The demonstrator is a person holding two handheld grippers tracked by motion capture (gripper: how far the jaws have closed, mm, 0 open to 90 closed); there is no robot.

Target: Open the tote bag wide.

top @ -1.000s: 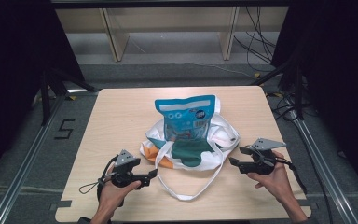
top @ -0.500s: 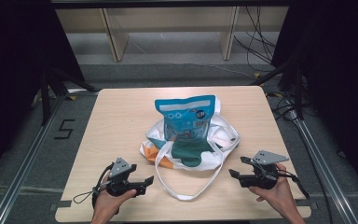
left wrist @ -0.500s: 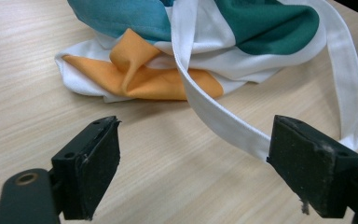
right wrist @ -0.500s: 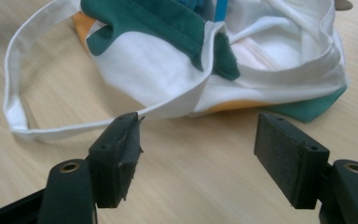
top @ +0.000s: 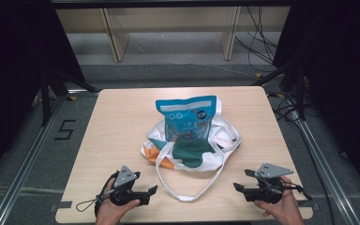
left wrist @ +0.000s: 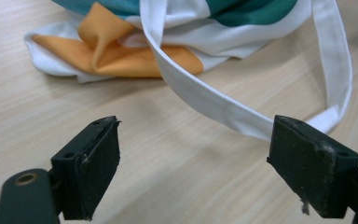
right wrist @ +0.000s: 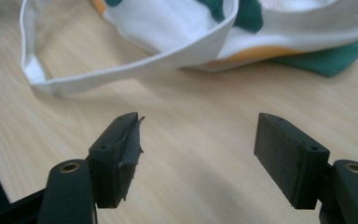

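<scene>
A white cloth bag (top: 215,140) with green and orange patches lies crumpled mid-table, and a blue snack packet (top: 186,118) rests on its far part. Its white strap (top: 190,194) loops toward the near edge. My left gripper (top: 151,193) is held low at the near left, open, pointing right at the strap. Up close, the strap (left wrist: 205,95) curves just beyond the open left gripper (left wrist: 193,158), untouched. My right gripper (top: 242,180) sits at the near right, pointing left. Its jaws have just been opening and hold nothing; the strap (right wrist: 135,65) and bag (right wrist: 168,28) lie ahead of the right gripper (right wrist: 198,149).
The wooden table (top: 117,122) has bare surface on both sides of the bag and along the near edge. Beyond the far edge are a shelf frame (top: 168,28) and loose cables (top: 262,42) on the floor. Metal rails (top: 23,159) run along both sides.
Both hands have drawn back toward the near edge and sunk a little, away from the bag. The right gripper's jaws stand slightly wider. The bag and packet have not moved.
</scene>
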